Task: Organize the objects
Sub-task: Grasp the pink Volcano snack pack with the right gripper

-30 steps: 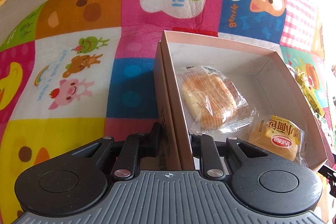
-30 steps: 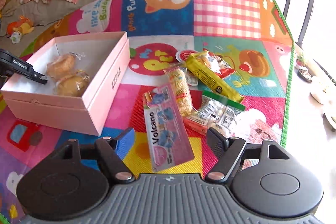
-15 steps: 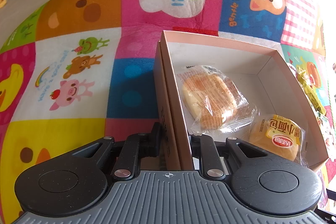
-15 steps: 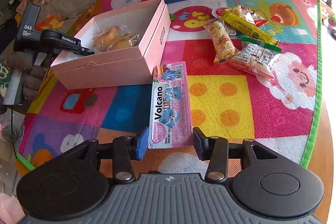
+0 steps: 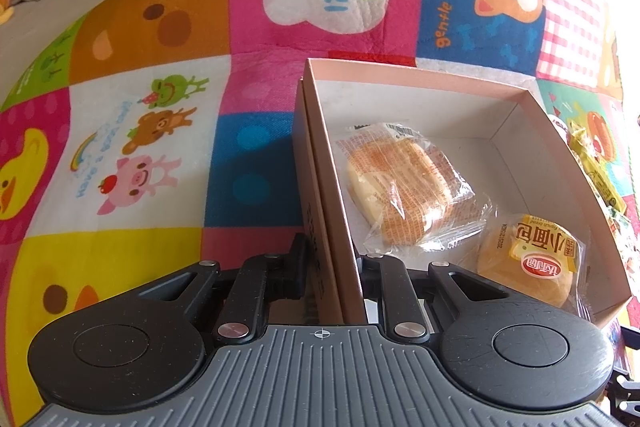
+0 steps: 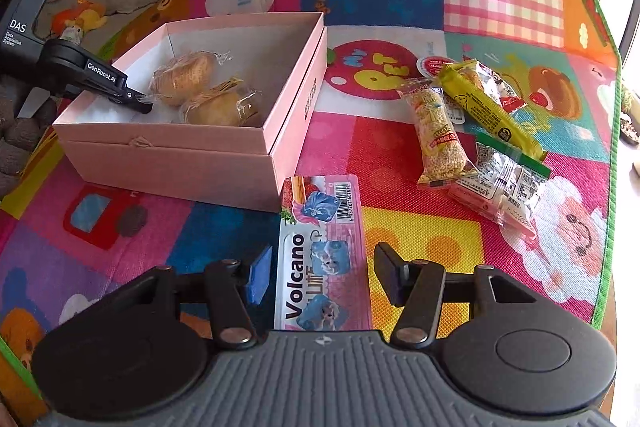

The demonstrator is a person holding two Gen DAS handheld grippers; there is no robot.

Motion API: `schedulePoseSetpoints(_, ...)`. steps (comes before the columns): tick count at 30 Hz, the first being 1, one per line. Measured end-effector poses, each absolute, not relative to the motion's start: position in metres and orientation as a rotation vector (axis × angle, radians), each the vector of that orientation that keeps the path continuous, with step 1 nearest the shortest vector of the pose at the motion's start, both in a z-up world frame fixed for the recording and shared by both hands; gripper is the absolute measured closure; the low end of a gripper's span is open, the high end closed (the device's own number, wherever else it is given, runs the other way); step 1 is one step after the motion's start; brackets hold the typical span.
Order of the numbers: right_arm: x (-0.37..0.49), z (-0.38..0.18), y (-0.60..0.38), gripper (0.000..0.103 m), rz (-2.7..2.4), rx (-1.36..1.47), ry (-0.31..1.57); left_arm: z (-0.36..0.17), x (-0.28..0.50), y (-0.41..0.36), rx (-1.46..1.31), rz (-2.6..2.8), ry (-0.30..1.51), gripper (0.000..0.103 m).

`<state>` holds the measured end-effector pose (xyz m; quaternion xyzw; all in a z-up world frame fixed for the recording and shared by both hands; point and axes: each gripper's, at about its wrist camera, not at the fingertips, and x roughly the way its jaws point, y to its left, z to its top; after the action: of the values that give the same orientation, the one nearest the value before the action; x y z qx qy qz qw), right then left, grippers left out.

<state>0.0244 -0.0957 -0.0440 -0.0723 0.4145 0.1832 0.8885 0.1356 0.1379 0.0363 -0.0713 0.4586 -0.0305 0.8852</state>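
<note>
play mat (image 6: 420, 235) underneath; left tongs (image 5: 330, 267) clamp pink box (image 5: 320, 187) wall; right tongs (image 6: 320, 279) spread around volcano packet (image 6: 320, 251)

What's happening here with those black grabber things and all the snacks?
A person is sorting snacks into a pink box on a colourful mat. The left gripper is clamped on the box's wall, steadying it; two wrapped buns already lie inside. The right gripper hovers with open jaws on either side of a pink Volcano packet, not gripping it yet. More snack packets wait on the mat.
</note>
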Motion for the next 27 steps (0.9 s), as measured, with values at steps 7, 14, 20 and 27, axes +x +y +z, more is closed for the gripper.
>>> schedulePoseSetpoints(7,0.000,-0.035,-0.108,0.059,0.452,-0.112,0.962,0.036,0.135,0.138,-0.154,-0.059,0.947,0.084)
schedulePoseSetpoints(14,-0.048,0.000,-0.108,0.068,0.566,-0.084,1.024,0.035,0.133,0.137,-0.155,-0.054,0.940,0.084)
schedulePoseSetpoints(20,-0.044,0.072,-0.084,0.097,0.663,-0.084,0.838,0.035,0.133,0.140,-0.175,-0.059,0.936,0.084)
schedulePoseSetpoints(27,-0.045,0.060,-0.059,0.060,0.671,-0.310,0.897,0.034,0.133,0.140,-0.166,-0.071,0.934,0.083)
